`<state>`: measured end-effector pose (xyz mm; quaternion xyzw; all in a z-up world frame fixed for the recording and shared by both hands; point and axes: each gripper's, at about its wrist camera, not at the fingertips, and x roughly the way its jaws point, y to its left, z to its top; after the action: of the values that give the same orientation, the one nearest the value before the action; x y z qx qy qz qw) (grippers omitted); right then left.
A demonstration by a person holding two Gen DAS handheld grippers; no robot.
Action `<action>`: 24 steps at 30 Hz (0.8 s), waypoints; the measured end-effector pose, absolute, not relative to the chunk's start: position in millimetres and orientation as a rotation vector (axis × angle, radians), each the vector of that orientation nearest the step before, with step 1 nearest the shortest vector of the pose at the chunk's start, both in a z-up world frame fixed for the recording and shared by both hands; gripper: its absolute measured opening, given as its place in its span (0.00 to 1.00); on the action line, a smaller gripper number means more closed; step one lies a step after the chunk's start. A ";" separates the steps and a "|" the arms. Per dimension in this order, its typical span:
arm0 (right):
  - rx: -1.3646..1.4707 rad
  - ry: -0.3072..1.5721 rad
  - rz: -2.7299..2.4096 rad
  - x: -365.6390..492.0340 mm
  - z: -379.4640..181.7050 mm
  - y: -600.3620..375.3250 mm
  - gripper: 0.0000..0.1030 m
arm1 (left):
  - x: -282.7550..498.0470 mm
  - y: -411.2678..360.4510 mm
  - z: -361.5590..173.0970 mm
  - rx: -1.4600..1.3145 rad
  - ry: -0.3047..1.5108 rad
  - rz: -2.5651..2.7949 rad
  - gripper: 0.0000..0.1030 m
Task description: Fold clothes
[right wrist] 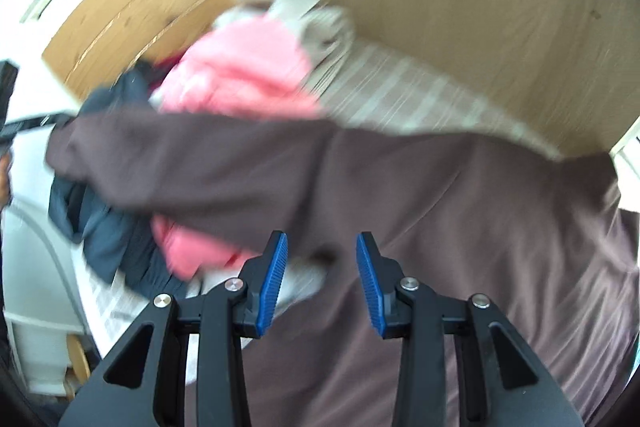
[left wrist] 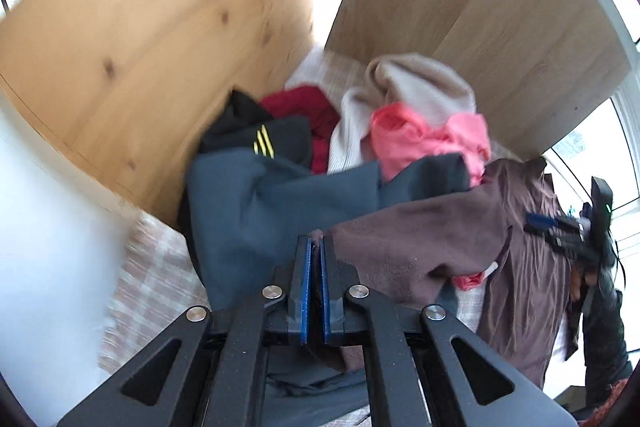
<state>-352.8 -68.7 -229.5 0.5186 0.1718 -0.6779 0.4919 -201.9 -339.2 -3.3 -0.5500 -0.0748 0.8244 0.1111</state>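
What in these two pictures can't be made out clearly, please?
- Left wrist view: how much brown garment sits inside the shut left claw; the pads hide it.
- Left wrist view: the right claw is small at the edge, its jaws unreadable.
- Right wrist view: pink garment and grey-blue garment are smeared by motion blur.

the brown garment is a plain dull purple-brown, lying over a slate-blue one and a coral-pink one. behind them are a beige ribbed knit, a dark red piece and a black piece with thin yellow stripes. the bedcover is pale pink-and-white check, the boards light knotty wood, and both tongs black with ribbed blue pads.
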 end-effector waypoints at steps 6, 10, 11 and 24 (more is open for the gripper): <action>1.238 0.554 -1.636 -386.3 -253.1 -107.4 0.35 | -184.3 -345.8 73.3 -1.463 -0.155 2.562 0.03; 1.282 0.611 -1.645 -403.3 -283.6 -125.8 0.35 | -191.0 -348.1 88.5 -1.485 -0.104 2.596 0.03; 1.264 0.651 -1.695 -407.8 -289.1 -128.9 0.35 | -196.4 -348.7 86.8 -1.504 -0.111 2.593 0.03; 0.996 0.639 -1.664 -343.5 -215.7 -137.5 0.35 | -259.7 -362.6 4.0 -1.837 -0.002 2.553 0.21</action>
<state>-343.5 -137.5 -215.7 0.4159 0.2669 -0.6948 0.5225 -259.7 -362.6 4.0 -0.5842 -0.0006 0.8116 -0.0018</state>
